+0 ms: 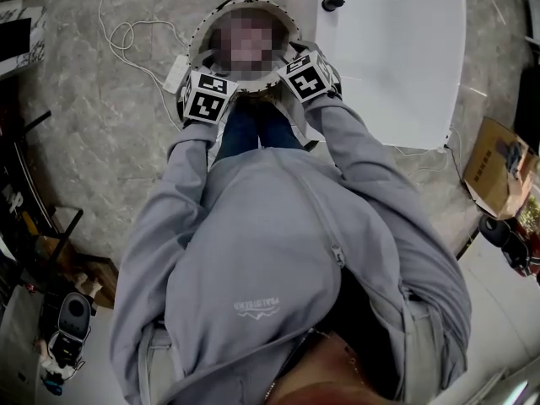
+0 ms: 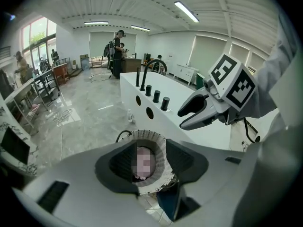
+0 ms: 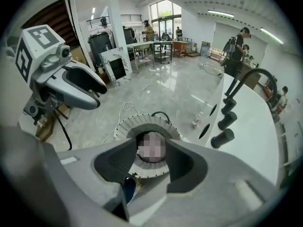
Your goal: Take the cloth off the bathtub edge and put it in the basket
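A round white-rimmed basket (image 1: pixel 199 34) stands on the grey floor beside the white bathtub (image 1: pixel 396 57). Its inside is hidden by a blurred patch, so I cannot make out a cloth. My left gripper (image 1: pixel 209 98) and right gripper (image 1: pixel 305 76) hang side by side just over the basket's near rim. In the left gripper view, the left gripper (image 2: pixel 150 162) has its jaws apart with only the basket (image 2: pixel 161 143) below. The right gripper (image 3: pixel 152 162) looks the same over the basket (image 3: pixel 128 126). No cloth lies on the visible tub edge (image 3: pixel 251 126).
Black taps (image 2: pixel 156 96) and a curved faucet (image 3: pixel 246 79) stand on the tub rim. A white cable (image 1: pixel 126 36) loops on the floor left of the basket. A cardboard box (image 1: pixel 498 163) sits at the right, dark frames (image 1: pixel 34 184) at the left. People and tables stand far off.
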A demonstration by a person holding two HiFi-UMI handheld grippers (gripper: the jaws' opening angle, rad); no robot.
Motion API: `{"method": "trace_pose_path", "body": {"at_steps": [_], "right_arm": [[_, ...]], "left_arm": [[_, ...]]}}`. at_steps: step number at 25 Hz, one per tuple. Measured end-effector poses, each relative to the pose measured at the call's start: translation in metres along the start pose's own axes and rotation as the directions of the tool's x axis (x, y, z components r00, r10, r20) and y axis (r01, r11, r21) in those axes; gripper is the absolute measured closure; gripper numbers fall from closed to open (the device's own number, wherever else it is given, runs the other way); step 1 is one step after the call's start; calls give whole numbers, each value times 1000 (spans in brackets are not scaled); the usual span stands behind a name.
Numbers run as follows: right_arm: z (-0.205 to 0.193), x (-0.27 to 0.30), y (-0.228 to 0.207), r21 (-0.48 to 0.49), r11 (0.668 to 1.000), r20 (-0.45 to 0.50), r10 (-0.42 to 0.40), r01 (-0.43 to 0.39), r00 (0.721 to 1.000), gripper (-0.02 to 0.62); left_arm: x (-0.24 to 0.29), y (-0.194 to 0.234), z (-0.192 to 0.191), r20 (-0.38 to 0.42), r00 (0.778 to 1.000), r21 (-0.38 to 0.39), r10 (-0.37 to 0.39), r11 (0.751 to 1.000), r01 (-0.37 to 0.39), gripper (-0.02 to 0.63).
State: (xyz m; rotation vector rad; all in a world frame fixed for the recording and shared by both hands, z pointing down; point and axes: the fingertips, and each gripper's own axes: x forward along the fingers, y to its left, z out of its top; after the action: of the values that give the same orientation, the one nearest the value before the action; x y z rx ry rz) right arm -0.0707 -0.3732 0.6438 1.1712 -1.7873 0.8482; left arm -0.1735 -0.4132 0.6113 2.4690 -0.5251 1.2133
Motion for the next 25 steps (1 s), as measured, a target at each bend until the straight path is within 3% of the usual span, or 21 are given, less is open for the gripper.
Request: {"method": "trace_pose_path", "body": {"at_steps": [4,5,7,11,14,19,25], "right_arm": [[19,-13,6,-17,1000,106,1,1,994,425],[26,-17,7,-17,1000,135,-5,7,991,437],[40,-28,10,-14,1000,200,-16,20,980,464],[67,-65,12,8,999,338,-36,35,941,579],[86,-96,10,17,998,426,-63,61,903,591],[124,-152,8,29,993,577,-112,117,809,591],[152,-224,10,77,985,718,-163,155,677,591]], "left_arm": [[-6,0,6,22,1000,2,10,1000,-10,425],[-8,2,8,35,999,5,17,1000,-18,444],[-15,4,16,74,997,18,35,999,-36,557],[-33,-3,41,160,986,31,46,998,-52,600],[-53,-7,64,243,968,8,63,998,-67,601],[-100,-7,112,403,907,9,119,991,-134,601],[-163,-20,161,575,802,-31,162,984,-177,601]]}}
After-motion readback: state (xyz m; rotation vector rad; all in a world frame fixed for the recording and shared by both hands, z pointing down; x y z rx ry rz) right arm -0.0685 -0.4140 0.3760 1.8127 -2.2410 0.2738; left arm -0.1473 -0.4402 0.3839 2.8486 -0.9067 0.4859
